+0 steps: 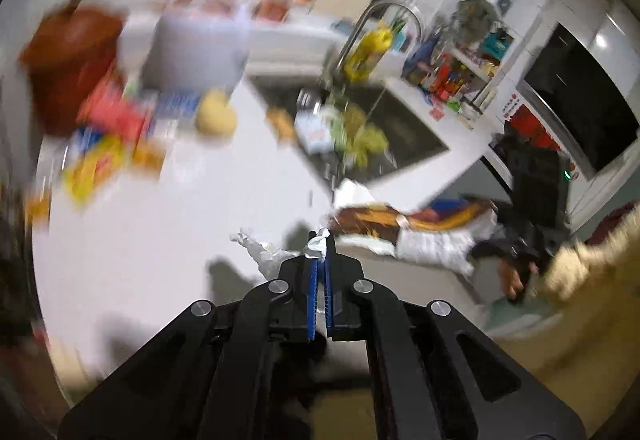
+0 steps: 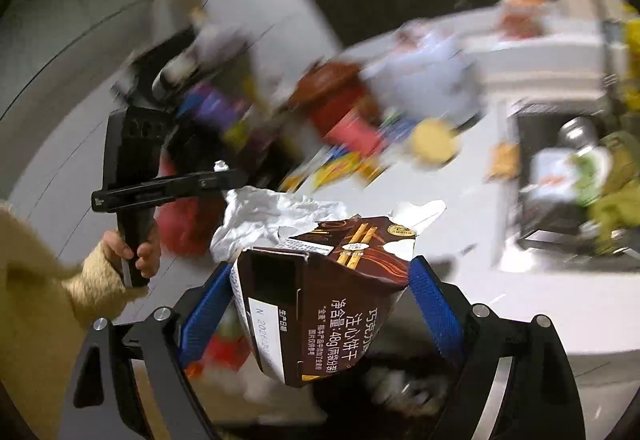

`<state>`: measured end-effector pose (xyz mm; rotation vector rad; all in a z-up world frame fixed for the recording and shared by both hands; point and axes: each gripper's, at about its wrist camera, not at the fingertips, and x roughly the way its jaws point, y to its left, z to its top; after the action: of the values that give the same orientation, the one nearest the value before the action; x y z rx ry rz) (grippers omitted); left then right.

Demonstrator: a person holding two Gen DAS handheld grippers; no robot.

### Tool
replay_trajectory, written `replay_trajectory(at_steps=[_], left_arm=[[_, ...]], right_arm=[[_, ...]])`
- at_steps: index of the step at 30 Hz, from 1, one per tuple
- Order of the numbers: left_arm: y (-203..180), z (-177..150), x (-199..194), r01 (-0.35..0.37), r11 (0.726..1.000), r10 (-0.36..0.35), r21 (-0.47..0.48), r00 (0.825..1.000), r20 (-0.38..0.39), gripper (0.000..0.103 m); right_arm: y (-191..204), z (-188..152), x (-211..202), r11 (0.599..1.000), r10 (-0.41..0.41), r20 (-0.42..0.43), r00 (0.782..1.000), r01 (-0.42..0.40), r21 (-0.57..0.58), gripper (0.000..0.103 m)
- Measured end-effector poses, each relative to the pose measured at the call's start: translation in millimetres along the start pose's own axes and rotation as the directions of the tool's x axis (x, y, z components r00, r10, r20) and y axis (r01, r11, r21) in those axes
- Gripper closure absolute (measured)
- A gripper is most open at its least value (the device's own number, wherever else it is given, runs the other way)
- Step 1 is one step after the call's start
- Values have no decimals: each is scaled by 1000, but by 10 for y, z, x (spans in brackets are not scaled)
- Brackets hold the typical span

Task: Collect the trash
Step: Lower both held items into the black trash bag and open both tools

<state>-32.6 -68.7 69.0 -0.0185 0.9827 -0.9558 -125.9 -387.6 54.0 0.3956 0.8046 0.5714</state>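
Two grippers are in use, one in each hand. The left gripper (image 1: 320, 244) has its two blue pads (image 1: 313, 280) pressed together, pinching one scrap of white crumpled paper (image 1: 316, 246) at the fingertips. A second piece of crumpled white material (image 1: 260, 248) lies on the white counter (image 1: 160, 232) just left of and beneath those fingertips. In the right wrist view, the right gripper (image 2: 320, 280) has its two blue pads (image 2: 434, 312) set wide apart, with one brown biscuit box (image 2: 320, 304) between them; both pads bear against the box sides, so the box is gripped. The box top is torn open and one sheet of crumpled silver foil (image 2: 272, 216) protrudes from it. The same box with its foil appears in the left wrist view at the counter edge (image 1: 372, 218). One hand (image 2: 136, 250) in a cream fleece sleeve (image 2: 96, 280) holds the black handle of the left gripper. The counter carries a blurred group of packets; one red pot (image 1: 72, 60), one round yellow item (image 1: 216, 116) and one sink (image 1: 360, 120) with one tap (image 1: 380, 24) are distinguishable. The packets cannot be counted because of motion blur.
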Motion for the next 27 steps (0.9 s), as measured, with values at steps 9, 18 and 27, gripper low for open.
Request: replay_trajectory(at_steps=[9, 18, 27], left_arm=[[720, -1610, 745, -80, 954, 5, -288, 967, -253, 101], [1677, -2980, 2559, -314, 847, 91, -429, 881, -465, 67], [1980, -3208, 3190, -435, 823, 154, -367, 791, -592, 27]], right_arm=[[198, -762, 1184, 998, -3, -395, 919, -23, -60, 17], [-525, -2148, 2585, 976, -216, -572, 791, 160, -147, 16], [-1322, -2864, 3499, 907, -390, -662, 641, 391, -155, 15]])
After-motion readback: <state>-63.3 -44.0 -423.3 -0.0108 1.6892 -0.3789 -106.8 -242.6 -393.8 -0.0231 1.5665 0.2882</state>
